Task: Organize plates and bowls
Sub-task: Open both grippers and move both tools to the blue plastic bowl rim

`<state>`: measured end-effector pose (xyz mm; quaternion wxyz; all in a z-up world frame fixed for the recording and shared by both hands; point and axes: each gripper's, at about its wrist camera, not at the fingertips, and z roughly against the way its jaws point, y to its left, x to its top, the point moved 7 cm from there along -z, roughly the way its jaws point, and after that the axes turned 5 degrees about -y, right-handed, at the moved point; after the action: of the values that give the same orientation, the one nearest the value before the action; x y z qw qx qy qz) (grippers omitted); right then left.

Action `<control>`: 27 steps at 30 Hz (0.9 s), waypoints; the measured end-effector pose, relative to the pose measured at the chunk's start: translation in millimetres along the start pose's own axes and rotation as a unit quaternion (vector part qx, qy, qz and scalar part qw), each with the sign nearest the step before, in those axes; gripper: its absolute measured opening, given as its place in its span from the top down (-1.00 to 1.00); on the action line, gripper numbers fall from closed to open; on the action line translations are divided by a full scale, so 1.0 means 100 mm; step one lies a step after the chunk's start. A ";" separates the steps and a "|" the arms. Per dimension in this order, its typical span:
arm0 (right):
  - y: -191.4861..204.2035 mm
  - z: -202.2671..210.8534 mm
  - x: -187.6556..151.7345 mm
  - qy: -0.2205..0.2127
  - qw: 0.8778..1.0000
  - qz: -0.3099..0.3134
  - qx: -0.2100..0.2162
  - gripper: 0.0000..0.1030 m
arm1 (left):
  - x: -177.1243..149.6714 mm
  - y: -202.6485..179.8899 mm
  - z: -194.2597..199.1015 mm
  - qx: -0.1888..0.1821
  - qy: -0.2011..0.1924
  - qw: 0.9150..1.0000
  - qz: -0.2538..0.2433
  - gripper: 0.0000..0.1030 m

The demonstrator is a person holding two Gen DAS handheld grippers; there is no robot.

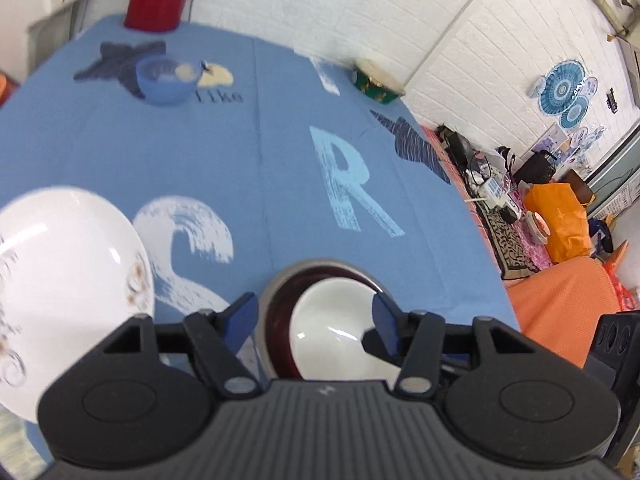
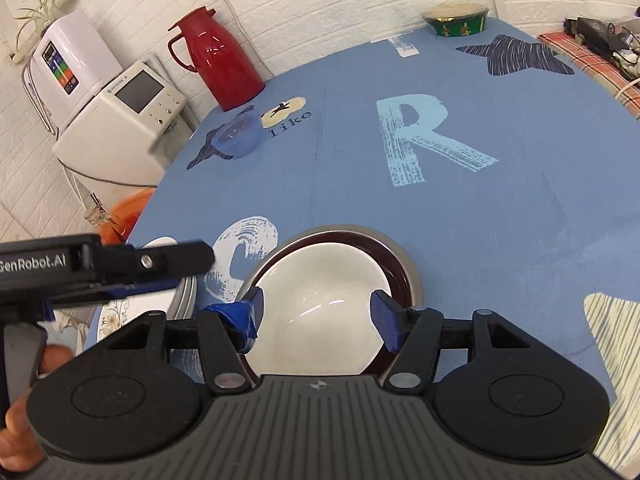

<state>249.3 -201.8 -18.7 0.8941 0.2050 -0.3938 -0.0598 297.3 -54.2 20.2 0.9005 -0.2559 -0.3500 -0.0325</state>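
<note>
We see the white bowl [image 2: 320, 300] already nested in the dark bowl [image 2: 400, 270] near us; both grippers' jaws stand open, empty — the blue bowl [image 2: 239, 137] waits far off, the plate [image 1: 60, 292] beside.

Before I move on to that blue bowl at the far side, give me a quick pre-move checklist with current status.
1. Left gripper free: ok, fingers apart, nothing held.
2. Right gripper free: ok, open over the white bowl.
3. White bowl nested in the dark bowl: ok.
4. Path to the blue bowl: ok, bare tablecloth between.
5. Blue bowl empty: cannot tell.
6. Floral plate fully on the table: cannot tell, its near edge is hidden.
</note>
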 end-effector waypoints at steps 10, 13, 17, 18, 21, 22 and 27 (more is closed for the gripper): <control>0.12 -0.28 0.47 -0.009 0.999 -0.031 0.019 0.07 | 0.48 0.30 -0.01 0.046 -0.049 0.997 -0.048 -0.09; 0.21 -0.54 0.59 -0.002 1.000 0.007 0.025 0.08 | 0.62 0.50 -0.10 0.073 -0.053 0.995 -0.052 -0.09; 0.23 -0.98 0.67 0.059 0.998 0.017 0.019 0.08 | 0.81 0.78 -0.24 0.096 -0.049 0.993 -0.051 -0.09; 0.21 -1.07 0.70 0.069 0.997 0.009 0.015 0.08 | 0.86 0.85 -0.27 0.100 -0.048 0.993 -0.050 -0.09; 0.25 -1.31 0.80 0.079 0.997 0.014 0.004 0.08 | 1.00 1.04 -0.38 0.108 -0.042 0.992 -0.043 -0.09; 0.28 -1.39 0.85 0.081 0.996 0.022 0.001 0.08 | 1.05 1.11 -0.42 0.110 -0.039 0.992 -0.040 -0.09; 0.54 -1.78 1.11 0.087 0.994 0.066 0.012 0.08 | 1.43 1.55 -0.52 0.102 -0.045 0.994 0.001 -0.09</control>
<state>451.6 -125.3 -28.9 0.9244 0.1938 -0.3277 0.0228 474.0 72.1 12.3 0.9054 -0.1641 -0.3911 0.0161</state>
